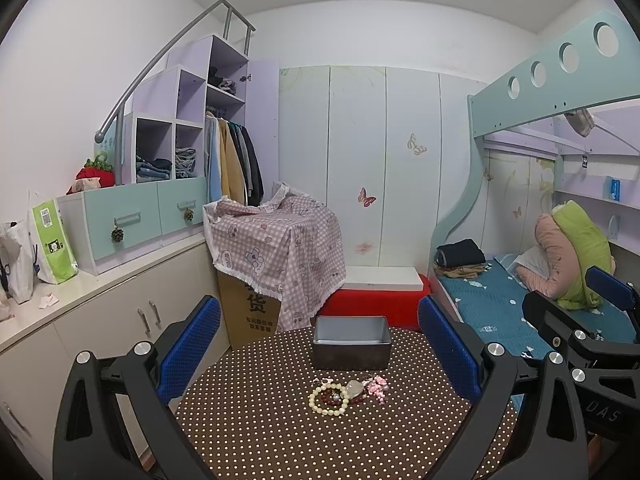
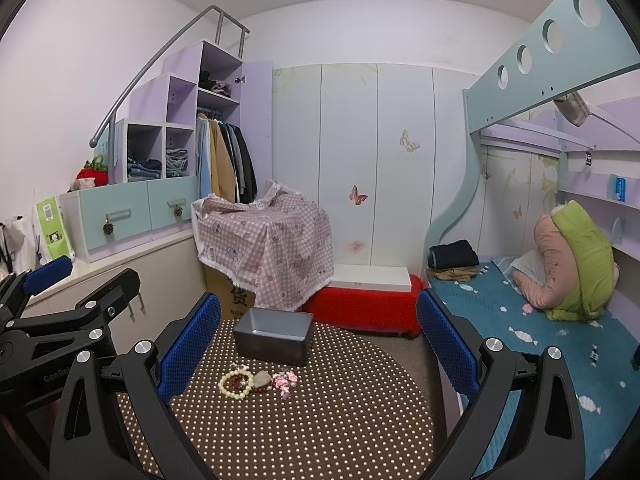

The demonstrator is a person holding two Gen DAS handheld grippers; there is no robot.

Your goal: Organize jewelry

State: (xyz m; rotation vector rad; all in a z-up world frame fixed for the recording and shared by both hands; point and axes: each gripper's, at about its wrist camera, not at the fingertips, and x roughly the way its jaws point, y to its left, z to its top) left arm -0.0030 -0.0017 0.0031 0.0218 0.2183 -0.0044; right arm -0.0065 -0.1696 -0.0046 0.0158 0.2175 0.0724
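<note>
From our left wrist view, the left gripper (image 1: pixel 320 356) hangs spread wide, holding nothing — the jewelry pile (image 1: pixel 346 394) sits on the dotted table (image 1: pixel 280 440), just before the empty gray box (image 1: pixel 351 342). From our right wrist view, the right gripper (image 2: pixel 318 354) gapes too — nothing sorted yet, we judge.

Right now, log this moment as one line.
left gripper open, empty | right gripper open, empty | jewelry piled on table | tin empty behind
</note>
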